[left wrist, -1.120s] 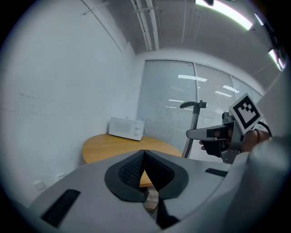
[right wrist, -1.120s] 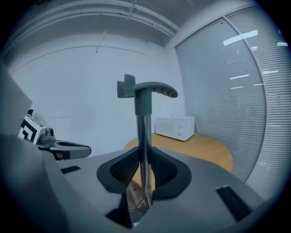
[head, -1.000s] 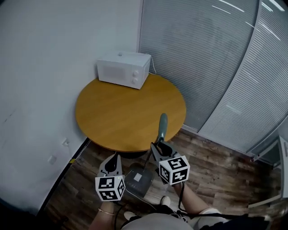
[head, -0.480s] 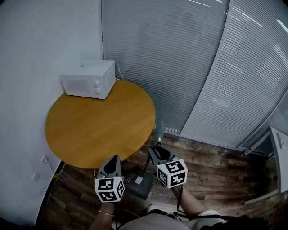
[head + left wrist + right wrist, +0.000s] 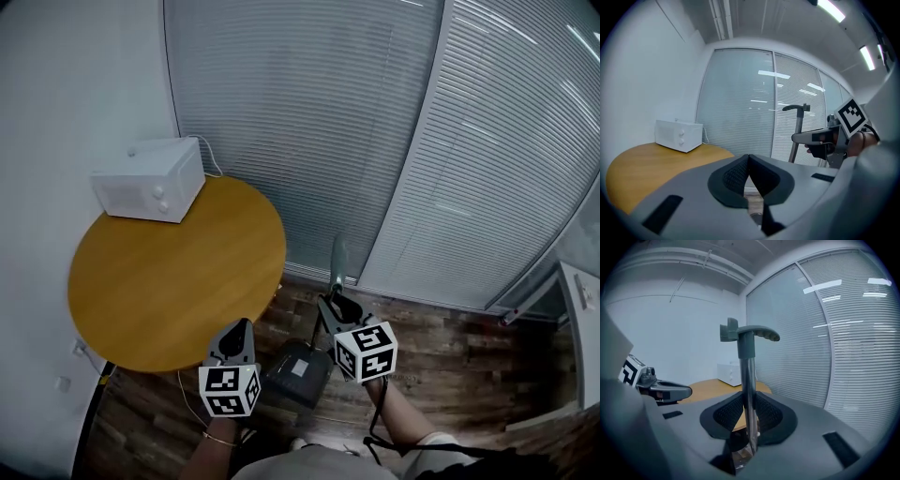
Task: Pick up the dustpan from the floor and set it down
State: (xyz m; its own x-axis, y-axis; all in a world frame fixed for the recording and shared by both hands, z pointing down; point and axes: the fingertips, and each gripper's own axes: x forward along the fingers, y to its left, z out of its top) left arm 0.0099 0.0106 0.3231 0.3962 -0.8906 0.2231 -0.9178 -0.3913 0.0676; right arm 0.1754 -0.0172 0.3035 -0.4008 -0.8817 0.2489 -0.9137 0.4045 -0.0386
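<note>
Since a second ago you have carried the dustpan [image 5: 298,371] away from the round surface [image 5: 169,281]. Its pan hung just in front of the near edge then; now it is off the surface's right-hand edge, above the wooden floor [image 5: 441,347]. The surface itself has slid to the left of your head view.

The dustpan's thin pole stands upright, the pan at its foot and the curved handle [image 5: 750,333] at the top. Your right claw [image 5: 334,306] is clenched on that pole, a pad pressing from each side, well below the handle. Whether the pan clears the floor cannot be told.

Your left claw [image 5: 238,330] is closed with its pads meeting and nothing between them. It sits just left of the pan, apart from it.

A white microwave [image 5: 150,180] sits at the surface's far edge, by the wall. Slatted blinds [image 5: 309,122] stand beyond.
</note>
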